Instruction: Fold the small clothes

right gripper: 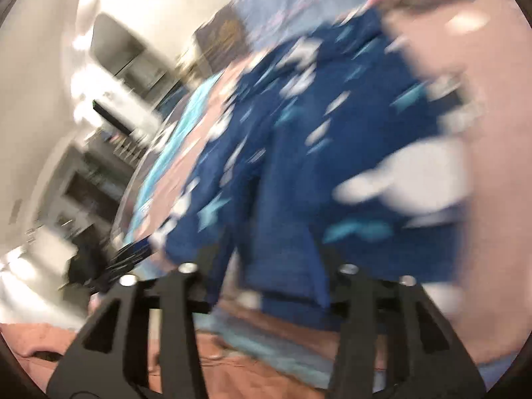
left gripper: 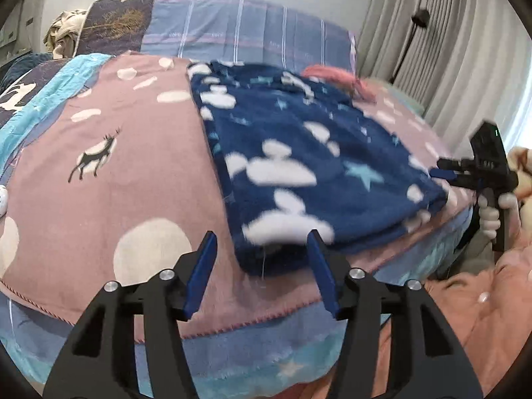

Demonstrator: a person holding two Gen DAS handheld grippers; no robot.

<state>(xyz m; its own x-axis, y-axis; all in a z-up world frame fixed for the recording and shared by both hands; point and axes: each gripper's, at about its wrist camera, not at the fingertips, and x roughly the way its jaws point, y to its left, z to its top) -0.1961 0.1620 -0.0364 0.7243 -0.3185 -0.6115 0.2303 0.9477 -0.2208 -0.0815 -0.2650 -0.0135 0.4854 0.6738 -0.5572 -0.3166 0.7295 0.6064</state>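
A navy fleece garment (left gripper: 299, 166) with white clouds and light blue stars lies flat on the pink bedspread (left gripper: 116, 166). My left gripper (left gripper: 262, 249) is open and empty, its blue fingers (left gripper: 202, 272) just short of the garment's near edge. My right gripper (left gripper: 442, 173) shows at the garment's right edge in the left wrist view, held by a gloved hand. The right wrist view is blurred by motion; the garment (right gripper: 332, 149) fills it, and the blue fingers (right gripper: 316, 276) stand wide apart with the garment's edge between them.
Pillows (left gripper: 246, 30) line the head of the bed. A pink cloth (left gripper: 335, 76) lies beyond the garment. Grey curtains (left gripper: 449, 50) and a black stand (left gripper: 415, 33) are at the right. An orange-pink blanket (left gripper: 482, 299) lies off the bed's near right side.
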